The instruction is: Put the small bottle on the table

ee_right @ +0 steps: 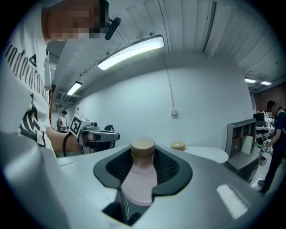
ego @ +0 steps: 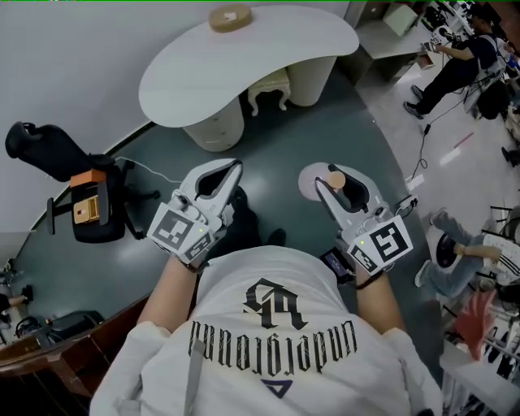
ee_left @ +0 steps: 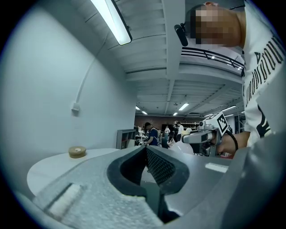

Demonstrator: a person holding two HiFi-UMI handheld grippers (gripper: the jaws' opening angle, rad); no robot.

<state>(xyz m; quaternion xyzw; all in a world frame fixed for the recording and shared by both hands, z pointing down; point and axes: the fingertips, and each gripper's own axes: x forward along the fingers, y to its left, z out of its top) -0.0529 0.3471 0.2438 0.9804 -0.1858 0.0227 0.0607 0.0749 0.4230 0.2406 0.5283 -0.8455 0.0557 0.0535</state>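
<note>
The small bottle (ee_right: 139,179) has a pale pink body and a tan cap; in the head view its cap (ego: 335,177) shows near the jaw tips. My right gripper (ee_right: 143,156) is shut on it, with the cap pointing forward, and is held at waist height (ego: 341,187). My left gripper (ego: 233,168) is shut with nothing between its dark pads (ee_left: 161,165). The white curved table (ego: 244,65) stands ahead of both grippers, some way off, and appears low in both gripper views (ee_left: 44,172) (ee_right: 205,153).
A tan tape roll (ego: 230,16) lies on the table's far part (ee_left: 77,151) (ee_right: 178,146). A black chair carrying an orange device (ego: 89,207) stands at the left. People stand and sit at the right (ego: 455,61). Grey cabinets (ee_right: 241,134) stand by the table.
</note>
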